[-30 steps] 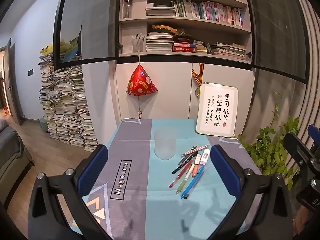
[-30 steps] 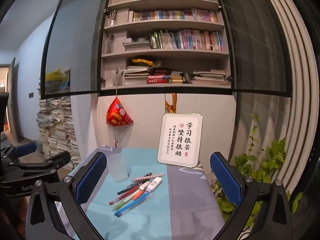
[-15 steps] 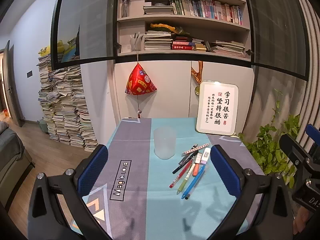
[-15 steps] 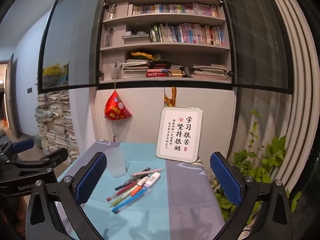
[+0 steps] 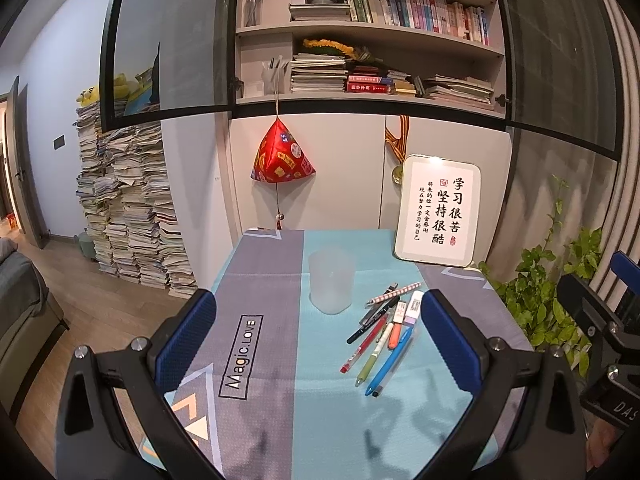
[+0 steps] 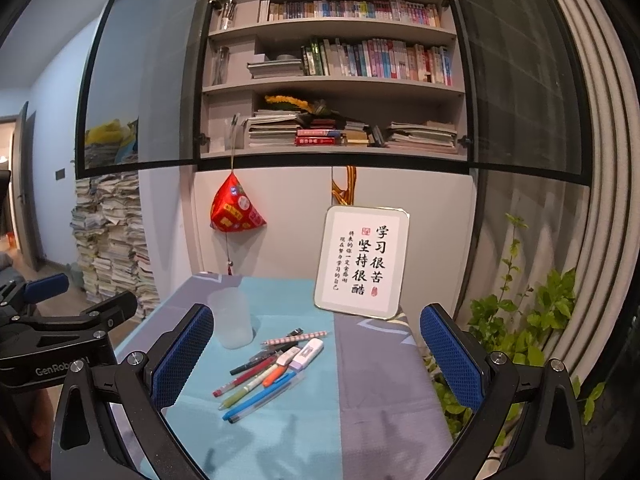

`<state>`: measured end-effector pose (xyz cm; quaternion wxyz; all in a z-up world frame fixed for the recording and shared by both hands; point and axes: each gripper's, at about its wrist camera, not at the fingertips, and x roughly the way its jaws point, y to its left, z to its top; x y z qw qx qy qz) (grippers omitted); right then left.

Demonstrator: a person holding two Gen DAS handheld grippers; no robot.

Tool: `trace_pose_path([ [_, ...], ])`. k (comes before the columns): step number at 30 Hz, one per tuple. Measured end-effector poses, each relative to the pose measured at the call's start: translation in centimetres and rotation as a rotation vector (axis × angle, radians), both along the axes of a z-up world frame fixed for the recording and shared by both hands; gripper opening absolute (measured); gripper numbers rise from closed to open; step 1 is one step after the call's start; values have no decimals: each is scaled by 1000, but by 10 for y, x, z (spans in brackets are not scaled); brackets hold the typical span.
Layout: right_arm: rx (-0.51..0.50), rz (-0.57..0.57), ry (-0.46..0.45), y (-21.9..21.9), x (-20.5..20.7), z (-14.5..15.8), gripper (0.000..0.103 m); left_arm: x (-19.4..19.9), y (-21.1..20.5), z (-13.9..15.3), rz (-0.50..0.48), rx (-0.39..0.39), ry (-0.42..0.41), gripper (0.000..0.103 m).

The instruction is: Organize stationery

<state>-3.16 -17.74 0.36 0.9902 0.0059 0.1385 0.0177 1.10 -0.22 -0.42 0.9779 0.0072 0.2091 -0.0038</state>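
Note:
A frosted plastic cup [image 5: 331, 282] stands upright on the table; it also shows in the right wrist view [image 6: 233, 318]. Right of it lies a loose pile of pens [image 5: 383, 338], with a white eraser [image 5: 414, 306] and a striped pencil [image 5: 394, 293] among them; the pile shows in the right wrist view [image 6: 267, 368] too. My left gripper [image 5: 318, 340] is open and empty, held above the near part of the table. My right gripper [image 6: 316, 354] is open and empty, near the pens but apart from them.
The table wears a teal and grey cloth [image 5: 256, 272]. A framed calligraphy sign [image 5: 438, 210] leans at the back right. A red hanging ornament [image 5: 282, 158] hangs behind. A green plant [image 6: 532, 320] stands right of the table, stacked papers [image 5: 128, 208] to the left.
Both grippers have shifted slightly, so the table and the shelves sit a little differently in both views. Both stay open and empty. The cup and pens have not moved.

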Motion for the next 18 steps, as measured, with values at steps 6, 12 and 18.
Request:
trace_pose_path([
  [6, -2, 1, 13, 3, 4, -1, 103, 3, 1, -2, 0, -3, 10, 102],
  [12, -1, 3, 19, 4, 7, -2, 103, 6, 2, -5, 0, -6, 19, 102],
  [18, 1, 3, 32, 4, 10, -5, 103, 8, 2, -8, -2, -6, 30, 102],
])
